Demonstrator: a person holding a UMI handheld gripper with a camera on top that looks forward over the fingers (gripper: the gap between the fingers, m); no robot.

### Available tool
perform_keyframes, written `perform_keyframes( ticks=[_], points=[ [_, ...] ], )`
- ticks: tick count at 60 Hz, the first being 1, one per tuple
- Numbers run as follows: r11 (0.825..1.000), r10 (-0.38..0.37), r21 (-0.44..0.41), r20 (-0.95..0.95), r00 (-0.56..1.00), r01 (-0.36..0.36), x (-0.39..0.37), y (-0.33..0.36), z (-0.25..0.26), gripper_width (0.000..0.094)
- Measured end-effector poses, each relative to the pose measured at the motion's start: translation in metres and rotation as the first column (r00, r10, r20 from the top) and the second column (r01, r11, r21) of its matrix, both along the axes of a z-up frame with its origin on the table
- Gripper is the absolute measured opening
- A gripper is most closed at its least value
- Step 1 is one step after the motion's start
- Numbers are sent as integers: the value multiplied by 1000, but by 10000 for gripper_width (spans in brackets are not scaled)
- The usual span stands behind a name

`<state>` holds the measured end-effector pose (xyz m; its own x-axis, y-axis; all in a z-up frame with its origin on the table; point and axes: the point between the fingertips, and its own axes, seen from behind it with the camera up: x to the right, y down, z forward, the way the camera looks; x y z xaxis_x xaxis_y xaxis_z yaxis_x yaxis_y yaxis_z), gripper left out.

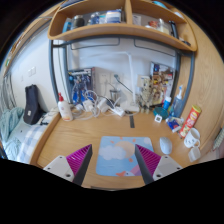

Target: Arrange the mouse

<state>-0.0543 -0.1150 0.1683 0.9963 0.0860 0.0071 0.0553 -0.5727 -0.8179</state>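
A light grey mouse [166, 146] lies on the wooden desk [90, 129], just to the right of the mouse mat [117, 153], a blue and pink mat with a cloud print. My gripper [113, 161] hangs above the near part of the mat, fingers open, with nothing between them. The mat shows between the two magenta pads [80, 158]. The mouse sits right of my right finger, apart from it.
Cables, bottles and small clutter [100, 102] crowd the back of the desk. A white mug [192, 139] and coloured boxes [192, 117] stand at the right. A dark bag [33, 104] leans at the left. Shelves [120, 25] hang overhead.
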Motion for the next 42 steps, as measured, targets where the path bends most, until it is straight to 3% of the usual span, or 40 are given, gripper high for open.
perform_keyframes(
  ticks=[13,22,33,42],
  points=[
    [989,-113,-88,62,992,118,120,-9,-84,860],
    [981,-160,-85,133,978,172,198,1,-117,864],
    [974,-182,-119,95,979,192,251,34,-148,858],
    [980,-147,-124,71,987,155,267,77,-161,857]
  ],
)
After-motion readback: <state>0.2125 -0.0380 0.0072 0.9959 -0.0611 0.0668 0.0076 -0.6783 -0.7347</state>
